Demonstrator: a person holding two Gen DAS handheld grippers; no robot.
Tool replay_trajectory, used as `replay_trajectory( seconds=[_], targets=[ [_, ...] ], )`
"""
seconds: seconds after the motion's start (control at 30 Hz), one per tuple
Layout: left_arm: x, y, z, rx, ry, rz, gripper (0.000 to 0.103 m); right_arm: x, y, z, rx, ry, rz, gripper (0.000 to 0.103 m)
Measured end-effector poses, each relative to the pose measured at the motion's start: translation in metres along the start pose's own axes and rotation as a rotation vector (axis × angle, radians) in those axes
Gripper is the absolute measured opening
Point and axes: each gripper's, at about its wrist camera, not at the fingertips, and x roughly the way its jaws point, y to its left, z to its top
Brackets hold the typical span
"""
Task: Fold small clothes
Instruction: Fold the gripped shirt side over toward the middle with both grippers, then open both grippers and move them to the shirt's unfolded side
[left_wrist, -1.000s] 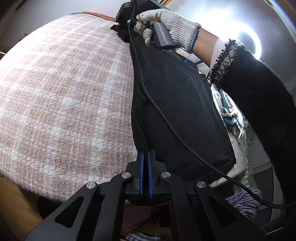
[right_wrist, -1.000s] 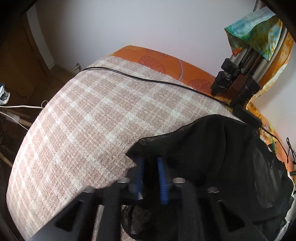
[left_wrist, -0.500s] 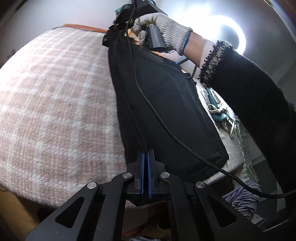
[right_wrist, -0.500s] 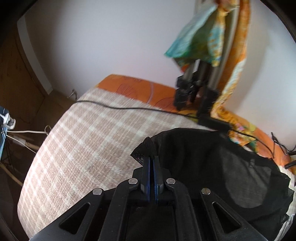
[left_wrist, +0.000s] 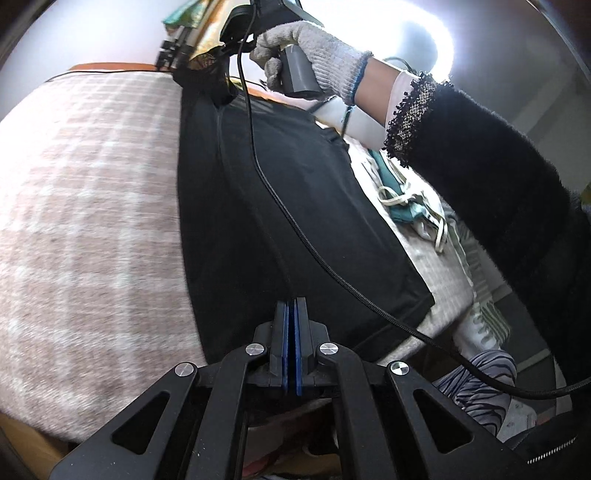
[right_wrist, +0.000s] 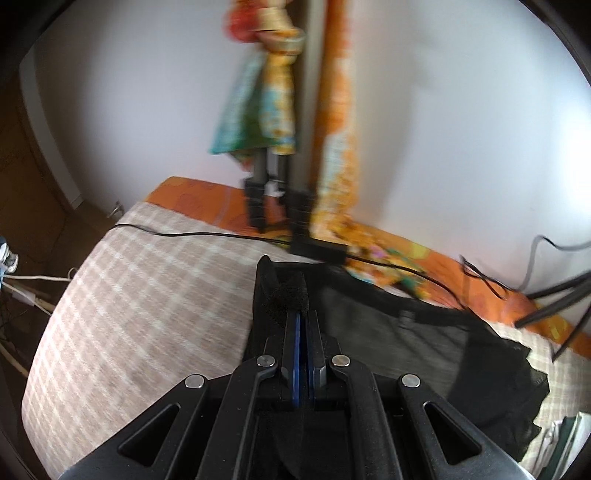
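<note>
Both grippers have lifted since a second ago. Right wrist view: more wall now, tripod (right_wrist: 275, 192) and hanging patterned cloth (right_wrist: 266, 96) slid from 1 o'clock to 12; black garment (right_wrist: 424, 354) corner that sat loose between parted blue pads a second ago is now pinched. Left wrist view: garment edge swung from roughly 1 o'clock lean to nearly straight 12, plaid blanket (left_wrist: 85, 206) blurred.

Left gripper (left_wrist: 291, 306) fingers pressed together on the near edge of the black garment (left_wrist: 280, 206), no gap showing. Right gripper (right_wrist: 303, 317) fingers also clamped tight, fabric corner poking up past the tips. In the left view the right gripper sits at 12 o'clock, held by a gloved hand (left_wrist: 314, 48) with black fuzzy sleeve (left_wrist: 498, 177).

Garment is stretched between the two grippers; long axis runs 6 to 12 in the left view, far end at the right gripper, near end at the left one. Rest of it drapes toward 4 o'clock in the right view, sheer mesh, partly resting on the blanket.

Surface: beige-pink plaid blanket over an orange sheet (right_wrist: 192, 192). Black cable (right_wrist: 192, 233) lies across the far edge. White wall (right_wrist: 461, 110) behind. Pile of other clothes (left_wrist: 413, 206) at 3 o'clock in the left view.
</note>
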Motion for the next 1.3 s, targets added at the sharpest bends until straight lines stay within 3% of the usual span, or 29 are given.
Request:
replay_trajectory(
  seconds=[0.33, 0.47, 0.7, 0.83, 0.97, 1.07, 1.13, 1.17, 1.23, 1.3],
  targets=[
    [0.021, -0.017, 0.0, 0.027, 0.048, -0.026, 0.001, 0.004, -0.062, -0.024, 0.064, 0.02, -0.059, 0.0],
    [0.029, -0.024, -0.001, 0.044, 0.07, -0.033, 0.001, 0.008, -0.069, -0.03, 0.056, 0.025, -0.104, 0.0],
    [0.042, -0.031, -0.004, 0.045, 0.118, -0.054, 0.001, 0.02, -0.067, -0.039, 0.046, 0.033, -0.081, 0.0],
    [0.048, -0.033, -0.008, 0.015, 0.155, -0.122, 0.021, 0.027, -0.065, -0.041, 0.044, 0.036, -0.094, 0.0],
    [0.047, -0.036, -0.012, 0.034, 0.162, -0.146, 0.023, 0.03, -0.067, -0.042, 0.032, 0.038, -0.131, 0.0],
    [0.039, -0.035, -0.012, 0.055, 0.142, -0.111, 0.023, 0.028, -0.072, -0.041, 0.037, 0.031, -0.141, 0.0],
    [0.032, -0.032, -0.012, 0.062, 0.132, -0.108, 0.023, 0.025, -0.075, -0.041, 0.051, 0.038, -0.12, 0.005],
    [0.027, -0.03, -0.012, 0.071, 0.119, -0.093, 0.023, 0.024, -0.076, -0.041, 0.052, 0.051, -0.113, 0.024],
    [0.022, -0.028, -0.012, 0.069, 0.109, -0.086, 0.023, 0.019, -0.078, -0.043, 0.047, 0.058, -0.134, 0.045],
    [0.015, -0.024, -0.012, 0.049, 0.098, -0.087, 0.023, 0.009, -0.081, -0.045, 0.044, 0.046, -0.154, 0.045]
  ],
)
